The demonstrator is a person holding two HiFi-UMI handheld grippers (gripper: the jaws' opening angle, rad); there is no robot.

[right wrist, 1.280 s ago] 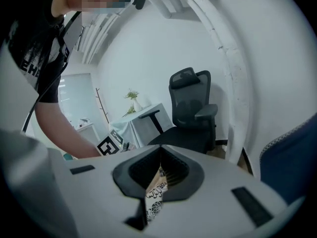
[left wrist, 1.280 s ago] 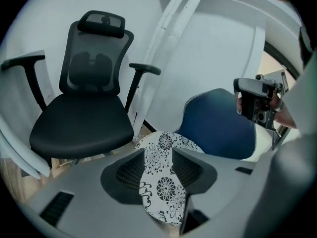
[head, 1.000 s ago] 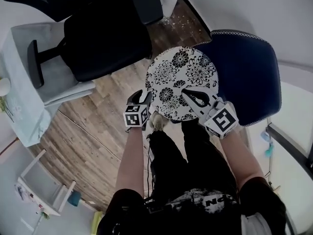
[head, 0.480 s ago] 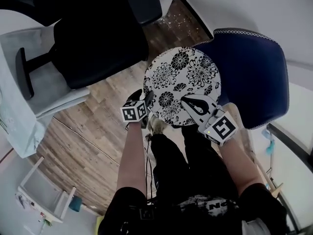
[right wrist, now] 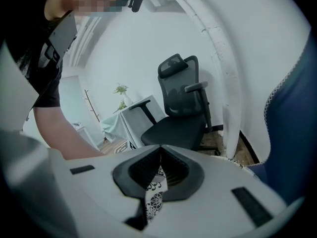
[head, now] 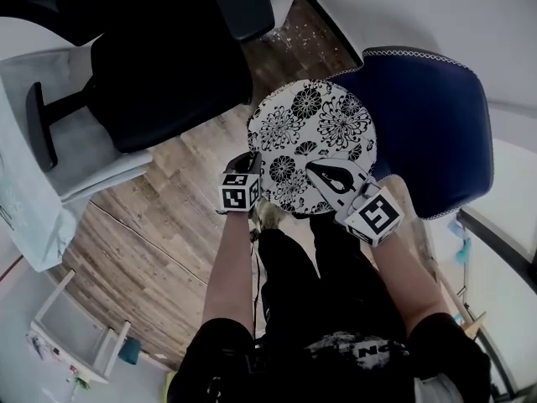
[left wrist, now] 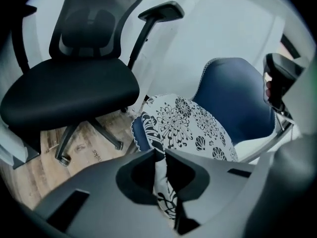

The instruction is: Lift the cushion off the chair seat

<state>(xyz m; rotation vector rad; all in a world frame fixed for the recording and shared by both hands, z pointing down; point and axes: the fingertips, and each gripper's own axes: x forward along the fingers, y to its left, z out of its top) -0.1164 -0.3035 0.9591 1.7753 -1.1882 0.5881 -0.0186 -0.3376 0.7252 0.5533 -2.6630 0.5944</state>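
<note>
A round white cushion point(head: 315, 137) with black flower print lies on the seat of a dark blue chair point(head: 428, 124). My left gripper point(head: 253, 168) sits at the cushion's near left rim. In the left gripper view its jaws are closing, and the pads of the left gripper point(left wrist: 163, 155) pinch the cushion point(left wrist: 183, 125) by its edge. My right gripper point(head: 323, 175) lies over the near right part of the cushion. In the right gripper view the right gripper point(right wrist: 159, 170) is shut on a fold of the printed cushion point(right wrist: 154, 200).
A black office chair point(head: 168, 65) stands close on the left over the wooden floor point(head: 168, 217), also seen as a black office chair point(left wrist: 69, 88). A white wall point(head: 436, 15) runs behind the blue chair. The person's legs point(head: 327, 275) stand just before the cushion.
The left gripper has shifted right onto the cushion's rim and its jaws have drawn together on it. Both grippers sit a little lower. The cushion has hardly moved.
</note>
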